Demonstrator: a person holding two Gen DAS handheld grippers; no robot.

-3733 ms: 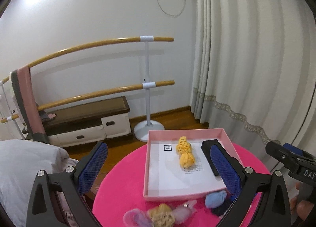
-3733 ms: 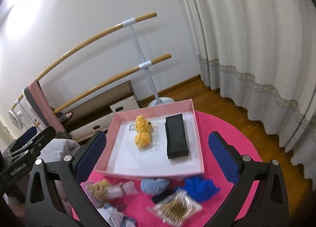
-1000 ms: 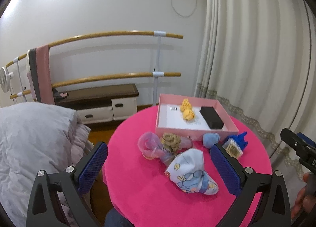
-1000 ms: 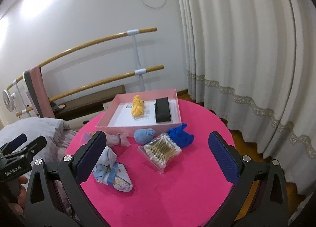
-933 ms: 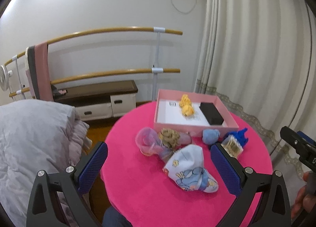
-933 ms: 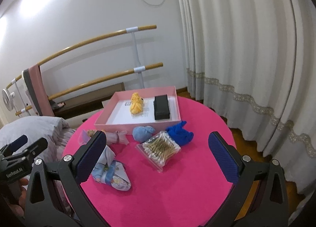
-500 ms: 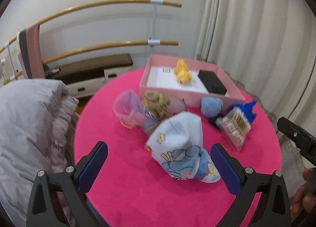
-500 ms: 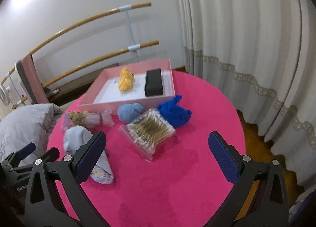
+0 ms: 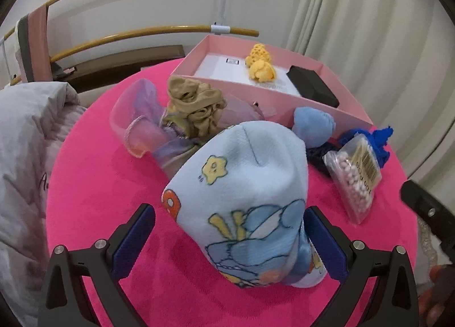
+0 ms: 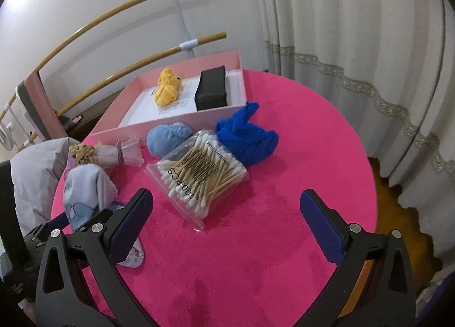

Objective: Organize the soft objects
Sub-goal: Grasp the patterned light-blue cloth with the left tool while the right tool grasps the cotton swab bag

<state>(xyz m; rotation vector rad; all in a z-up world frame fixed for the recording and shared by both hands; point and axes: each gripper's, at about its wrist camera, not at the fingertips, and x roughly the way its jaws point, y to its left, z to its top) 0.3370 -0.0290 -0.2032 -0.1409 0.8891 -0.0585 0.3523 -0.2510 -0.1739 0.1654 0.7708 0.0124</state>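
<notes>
The left gripper [image 9: 229, 237], spread wide, straddles the printed sock [image 9: 244, 193] on the table [image 10: 284, 213]; the right gripper [image 10: 226, 217] hangs wide, empty.

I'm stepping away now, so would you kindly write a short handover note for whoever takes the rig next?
Left gripper: open, straddling the cartoon-print sock, not yet closed on it.
Right gripper: open, empty, above bare pink table.
In the pink box: yellow knitted toy and black block.
Left on the table: the cartoon sock, tan scrunchie bundle, light blue ball, royal blue knit, cotton swab bag.
Likely next: close on the sock and move it to the box.
</notes>
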